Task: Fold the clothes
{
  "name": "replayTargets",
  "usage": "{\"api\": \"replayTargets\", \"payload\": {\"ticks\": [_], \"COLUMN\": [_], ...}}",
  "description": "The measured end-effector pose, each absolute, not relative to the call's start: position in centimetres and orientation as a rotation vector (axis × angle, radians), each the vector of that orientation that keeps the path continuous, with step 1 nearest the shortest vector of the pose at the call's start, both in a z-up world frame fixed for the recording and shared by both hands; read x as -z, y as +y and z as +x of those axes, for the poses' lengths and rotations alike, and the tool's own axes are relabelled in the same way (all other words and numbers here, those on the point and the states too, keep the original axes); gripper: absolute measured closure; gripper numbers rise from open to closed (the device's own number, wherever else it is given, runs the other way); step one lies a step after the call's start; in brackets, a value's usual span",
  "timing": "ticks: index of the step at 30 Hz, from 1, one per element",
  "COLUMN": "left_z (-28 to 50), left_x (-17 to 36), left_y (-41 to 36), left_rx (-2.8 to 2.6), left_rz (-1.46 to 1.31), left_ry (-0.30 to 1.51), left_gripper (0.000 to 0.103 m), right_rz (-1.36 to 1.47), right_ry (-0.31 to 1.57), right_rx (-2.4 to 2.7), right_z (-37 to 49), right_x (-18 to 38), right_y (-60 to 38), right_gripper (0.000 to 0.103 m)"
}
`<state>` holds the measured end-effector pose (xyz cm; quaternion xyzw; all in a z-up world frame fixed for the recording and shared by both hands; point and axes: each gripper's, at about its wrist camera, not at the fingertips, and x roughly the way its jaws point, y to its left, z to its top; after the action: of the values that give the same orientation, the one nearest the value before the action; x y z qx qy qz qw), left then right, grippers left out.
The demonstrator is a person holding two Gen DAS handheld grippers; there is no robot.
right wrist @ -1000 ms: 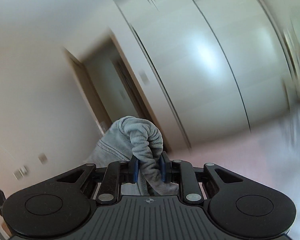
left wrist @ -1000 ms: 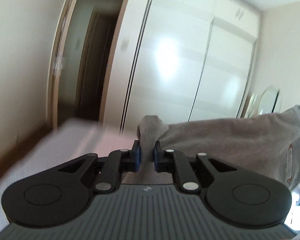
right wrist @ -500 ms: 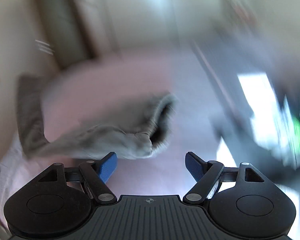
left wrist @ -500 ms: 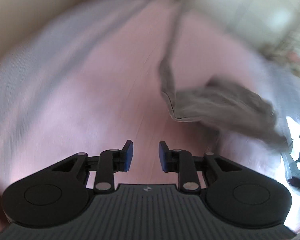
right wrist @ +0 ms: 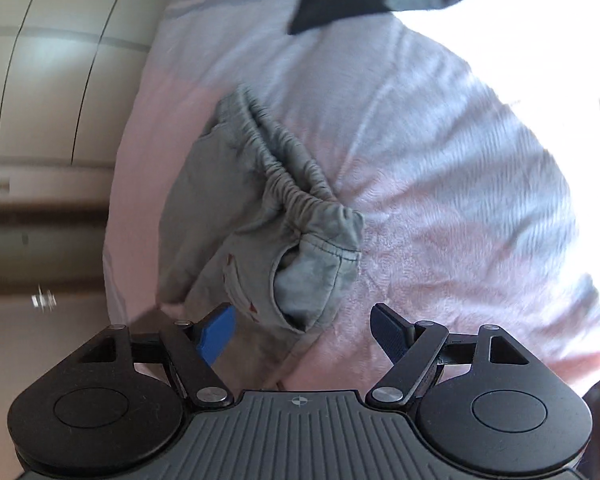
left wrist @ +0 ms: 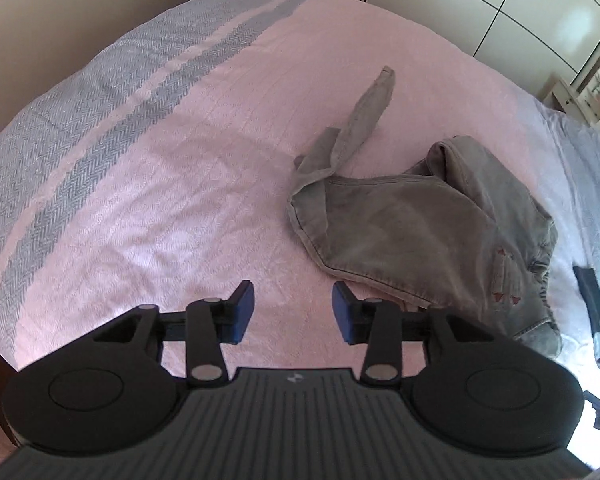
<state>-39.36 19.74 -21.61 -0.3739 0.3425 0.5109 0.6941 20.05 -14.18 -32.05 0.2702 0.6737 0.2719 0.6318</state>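
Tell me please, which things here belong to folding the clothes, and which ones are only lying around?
Belong to the job:
- grey trousers, crumpled on the bed
- left gripper, jaws opening, nothing between them
- right gripper, open, empty
- pink bedspread, the work surface

Only around:
- white wardrobe
- shelf with small items

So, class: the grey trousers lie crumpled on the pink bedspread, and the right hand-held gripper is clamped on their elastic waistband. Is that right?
Not quite. The right hand-held gripper is open, its blue pads apart and touching nothing; the right wrist view shows the elastic waistband lying free ahead of it. The rest holds: the grey trousers lie crumpled on the pink bedspread.
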Motion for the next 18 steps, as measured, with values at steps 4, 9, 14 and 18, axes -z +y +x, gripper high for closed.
{"api": "replayTargets", "payload": {"ticks": [4, 9, 14, 18], "left_z": [-39.4, -37.8, -33.4, -28.8], "left_x": [22.4, 24.7, 27.3, 29.2], "left_y": [22.5, 27.5, 33.5, 37.4], "left_rx": [-1.125, -1.07, -0.989, -0.901], "left_rz": [-0.85, -0.829, -0.746, -0.651], "left_ry": [0.784, 0.831, 0.901, 0.968], "left_gripper": [0.062, 0.054, 0.053, 0.047], "right_rz": [0.725, 0.766, 0.828, 0.813], "right_ry": [1.487, 1.429, 1.405, 1.393], "right_rx": [-0.529, -0.406, -0.327, -0.307], "right_z": [19.8, 19.3, 18.3, 17.9], "right_x": [34.9, 38.8, 41.5, 41.3], "right_y": [-13.0, -10.5, -8.2, -7.2], "right_gripper": [0.025, 0.025, 0.025, 0.025]}}
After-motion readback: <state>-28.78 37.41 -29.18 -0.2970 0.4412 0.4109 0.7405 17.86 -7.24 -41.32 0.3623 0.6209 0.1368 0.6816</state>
